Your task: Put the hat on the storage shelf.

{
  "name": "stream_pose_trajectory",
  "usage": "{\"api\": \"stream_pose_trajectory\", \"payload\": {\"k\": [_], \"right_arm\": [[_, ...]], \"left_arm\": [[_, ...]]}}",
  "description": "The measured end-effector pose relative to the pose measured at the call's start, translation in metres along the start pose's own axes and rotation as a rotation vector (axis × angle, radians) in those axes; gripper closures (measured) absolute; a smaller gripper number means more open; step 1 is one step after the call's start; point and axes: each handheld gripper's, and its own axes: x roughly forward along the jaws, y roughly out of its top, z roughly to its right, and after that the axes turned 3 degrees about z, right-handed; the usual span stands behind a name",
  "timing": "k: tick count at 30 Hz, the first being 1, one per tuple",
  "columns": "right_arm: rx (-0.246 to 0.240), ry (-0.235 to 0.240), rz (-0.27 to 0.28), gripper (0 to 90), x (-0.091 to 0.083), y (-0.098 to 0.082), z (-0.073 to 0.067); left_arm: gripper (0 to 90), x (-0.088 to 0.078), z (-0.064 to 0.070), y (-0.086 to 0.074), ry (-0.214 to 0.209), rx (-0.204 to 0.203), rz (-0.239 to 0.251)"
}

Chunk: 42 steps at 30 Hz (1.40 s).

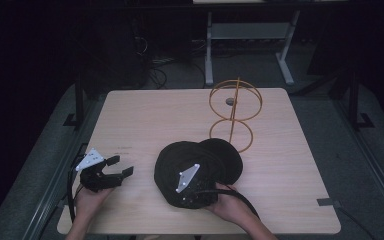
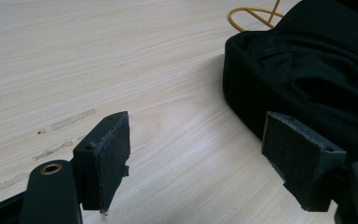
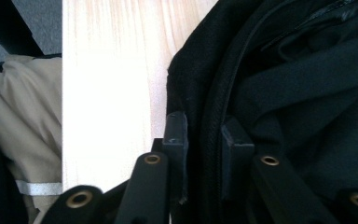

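A round black fabric bag (image 1: pixel 177 160) lies open on the wooden table (image 1: pixel 145 115), its lid (image 1: pixel 227 155) flopped out to the right. My right gripper (image 1: pixel 177 193) sits on the bag's near edge. In the right gripper view its jaws (image 3: pixel 204 135) are shut on the zipped rim (image 3: pixel 210 98) of the bag (image 3: pixel 298 84). My left gripper (image 1: pixel 121 166) rests on the table left of the bag, open with nothing between its jaws (image 2: pixel 196 140). The bag (image 2: pixel 317 74) lies just beyond its right jaw, apart from it.
A gold wire stand (image 1: pixel 235 107) of two hoops on a rod stands behind the bag, also seen in the left gripper view (image 2: pixel 256 14). The table's front edge (image 3: pixel 63 116) runs close by the right gripper, with the person's beige clothing (image 3: pixel 18 112) beyond it.
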Motion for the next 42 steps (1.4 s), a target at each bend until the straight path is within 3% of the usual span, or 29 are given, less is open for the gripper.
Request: {"api": "stream_pose_trajectory", "payload": {"k": [3,6,8,9,12,19,29,35,39,40,42], "right_arm": [[0.006,-0.006,0.018,77.2,-0.008,0.001,0.000],[0.010,-0.013,0.051,76.9,-0.020,0.004,0.001],[0.011,-0.014,0.067,76.8,-0.025,0.005,0.002],[0.023,-0.014,0.111,76.5,-0.038,0.008,0.004],[0.035,-0.001,0.162,76.0,-0.054,0.012,0.008],[0.052,0.001,0.208,74.3,-0.084,0.024,0.010],[0.065,0.008,0.253,74.4,-0.100,0.031,0.014],[0.057,0.008,0.285,74.4,-0.111,0.036,0.014],[0.060,0.010,0.306,74.4,-0.118,0.039,0.014],[0.057,0.009,0.310,74.4,-0.119,0.040,0.014],[0.059,0.010,0.321,74.4,-0.123,0.041,0.014]], "left_arm": [[23.5,0.000,0.000,0.000,-0.002,0.001,0.000],[23.7,0.000,0.000,0.001,-0.039,-0.044,0.007],[23.7,0.000,0.002,0.002,-0.048,-0.042,0.015],[23.7,0.000,0.003,0.002,-0.053,-0.045,0.023],[23.7,0.000,0.006,0.004,-0.066,-0.035,0.023],[23.5,0.006,0.026,0.009,-0.108,0.024,0.008],[22.4,0.013,0.056,0.016,-0.210,0.105,0.026],[22.0,0.018,0.076,0.021,-0.244,0.159,0.055],[21.0,0.023,0.085,0.027,-0.271,0.155,0.093],[21.0,0.024,0.086,0.028,-0.279,0.141,0.096],[20.7,0.028,0.084,0.032,-0.349,0.071,0.119]]}}
